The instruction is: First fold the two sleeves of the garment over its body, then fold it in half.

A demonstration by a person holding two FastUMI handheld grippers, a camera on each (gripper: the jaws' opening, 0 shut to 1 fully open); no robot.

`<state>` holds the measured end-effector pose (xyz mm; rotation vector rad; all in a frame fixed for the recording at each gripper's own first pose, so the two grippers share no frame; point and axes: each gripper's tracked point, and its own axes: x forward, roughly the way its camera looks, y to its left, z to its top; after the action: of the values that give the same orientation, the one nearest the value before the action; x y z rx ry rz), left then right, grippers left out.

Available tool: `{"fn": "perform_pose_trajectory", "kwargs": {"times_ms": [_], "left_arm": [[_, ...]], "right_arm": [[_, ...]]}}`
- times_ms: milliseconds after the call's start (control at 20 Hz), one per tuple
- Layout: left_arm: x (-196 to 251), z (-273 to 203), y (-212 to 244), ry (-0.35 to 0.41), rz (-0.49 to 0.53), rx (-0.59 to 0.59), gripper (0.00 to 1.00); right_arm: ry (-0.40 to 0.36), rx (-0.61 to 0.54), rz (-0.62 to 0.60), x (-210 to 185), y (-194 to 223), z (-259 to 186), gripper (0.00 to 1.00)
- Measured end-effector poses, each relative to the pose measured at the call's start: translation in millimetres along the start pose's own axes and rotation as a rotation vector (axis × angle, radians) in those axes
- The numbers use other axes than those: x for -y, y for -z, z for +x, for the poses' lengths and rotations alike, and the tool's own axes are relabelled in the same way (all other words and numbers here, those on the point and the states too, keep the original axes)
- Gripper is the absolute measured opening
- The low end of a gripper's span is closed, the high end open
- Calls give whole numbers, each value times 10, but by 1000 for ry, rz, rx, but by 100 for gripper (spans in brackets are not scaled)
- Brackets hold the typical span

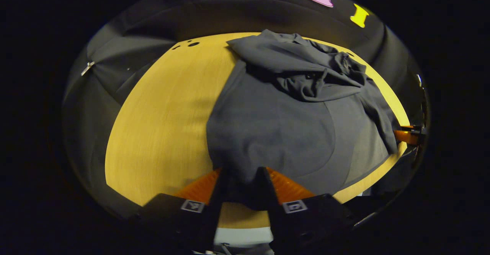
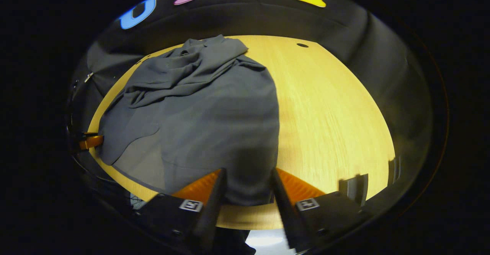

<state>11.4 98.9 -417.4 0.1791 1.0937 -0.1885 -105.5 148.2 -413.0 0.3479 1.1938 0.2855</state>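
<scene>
A dark grey garment [image 1: 275, 132] lies on the yellow wooden table [image 1: 168, 109], its sleeves bunched in folds [image 1: 314, 75] over the far part of the body. In the left gripper view my left gripper [image 1: 242, 178] is shut on the near hem, with cloth pinched between its fingers. In the right gripper view the same garment [image 2: 214, 117] spreads to the left, and my right gripper [image 2: 248, 182] is shut on the near hem at its right corner. Each gripper also shows small at the edge of the other's view: the right one [image 1: 407, 135], the left one [image 2: 90, 142].
Bare tabletop [image 2: 329, 113] stretches to the right of the garment, and more lies to its left in the left gripper view. Small holes [image 1: 193, 44] mark the table's far part. A dark, blurred object [image 2: 356, 188] stands at the near right table edge. Black cloth walls surround the table.
</scene>
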Motion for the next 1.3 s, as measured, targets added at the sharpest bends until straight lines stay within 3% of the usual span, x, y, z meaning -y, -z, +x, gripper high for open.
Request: {"fn": "perform_pose_trajectory", "kwargs": {"times_ms": [100, 150, 300, 350, 400, 500, 850, 1050, 1300], "left_arm": [[21, 34, -70, -4, 73, -10, 22], [3, 38, -62, -9, 94, -13, 6], [31, -64, 0, 11, 27, -9, 6], [39, -109, 47, 19, -3, -5, 5], [29, -161, 87, 27, -28, -3, 5], [38, -285, 255, 53, -62, -27, 6], [106, -686, 685, 81, -70, -90, 6], [173, -924, 401, 105, -100, -38, 6], [103, -1139, -276, 95, -114, 92, 5]], "right_arm": [[-49, 0, 0, -160, -38, 30, 8], [-54, -4, -14, -163, -40, 46, 7], [-54, -37, -53, -130, 57, -49, 5], [-53, -39, -59, -110, 92, -106, 0], [-58, -38, -51, -108, 157, -196, 6], [-71, -52, -18, -96, 319, -324, 5], [-145, -116, 18, -212, 760, -784, 6], [-166, -68, 30, -201, 540, -971, 5], [-176, 95, 78, -162, -211, -1102, 5]]}}
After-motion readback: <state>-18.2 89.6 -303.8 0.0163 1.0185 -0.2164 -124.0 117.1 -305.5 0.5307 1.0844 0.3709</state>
